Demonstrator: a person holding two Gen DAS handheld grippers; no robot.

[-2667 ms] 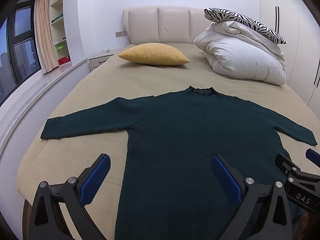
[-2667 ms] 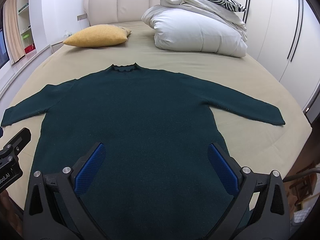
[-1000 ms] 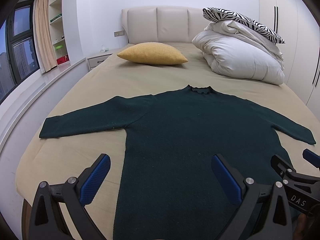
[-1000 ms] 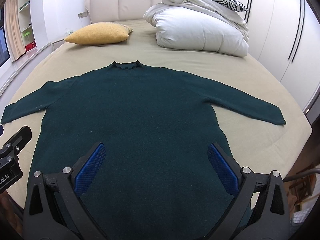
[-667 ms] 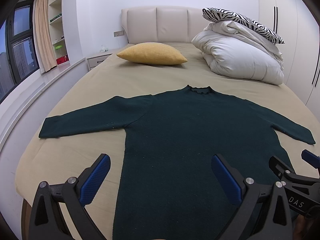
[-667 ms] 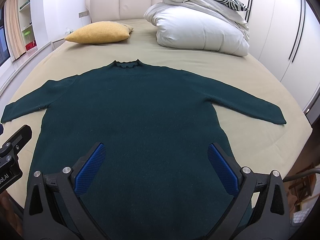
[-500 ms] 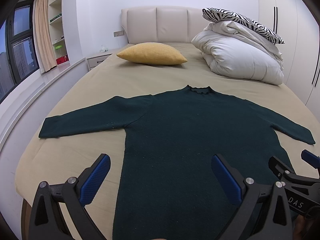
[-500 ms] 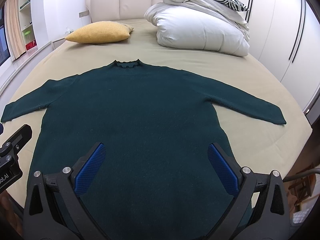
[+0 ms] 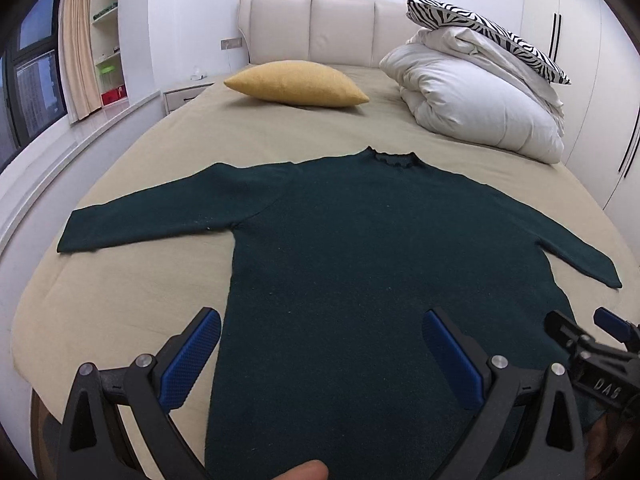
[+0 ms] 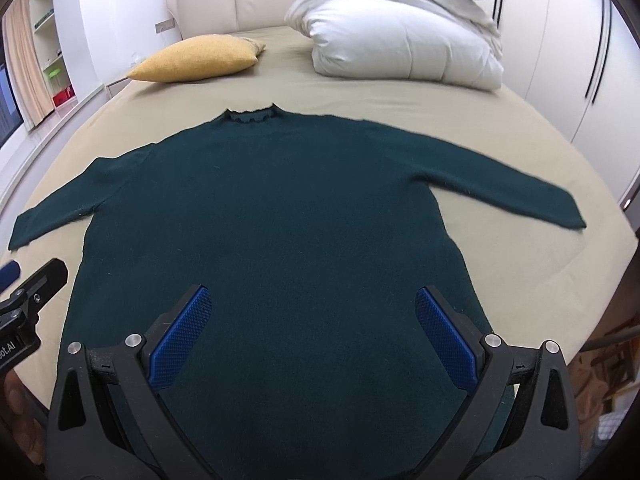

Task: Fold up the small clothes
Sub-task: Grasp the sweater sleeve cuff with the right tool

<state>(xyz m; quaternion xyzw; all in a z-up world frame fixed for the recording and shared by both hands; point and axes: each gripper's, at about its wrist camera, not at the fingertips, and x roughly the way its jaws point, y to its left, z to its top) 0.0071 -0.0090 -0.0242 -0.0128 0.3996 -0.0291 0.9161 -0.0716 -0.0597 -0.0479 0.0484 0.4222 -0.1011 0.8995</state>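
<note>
A dark green long-sleeved sweater (image 9: 380, 248) lies flat on the beige bed (image 9: 260, 136), collar toward the headboard, both sleeves spread out; it also shows in the right wrist view (image 10: 272, 216). My left gripper (image 9: 320, 336) is open and empty, above the sweater's lower left part near the hem. My right gripper (image 10: 312, 312) is open and empty, above the sweater's lower middle. The right gripper also shows at the right edge of the left wrist view (image 9: 592, 344).
A yellow pillow (image 9: 296, 84) lies near the headboard (image 9: 312, 28). A folded white duvet (image 9: 476, 108) with a zebra-striped pillow (image 9: 488, 32) on top sits at the far right. A nightstand (image 9: 184, 94) and window ledge run along the left, white wardrobes (image 10: 576, 40) on the right.
The right gripper has moved forward and tilted, so the sweater looks closer in its view. The left gripper has barely moved. The sweater lies as before.
</note>
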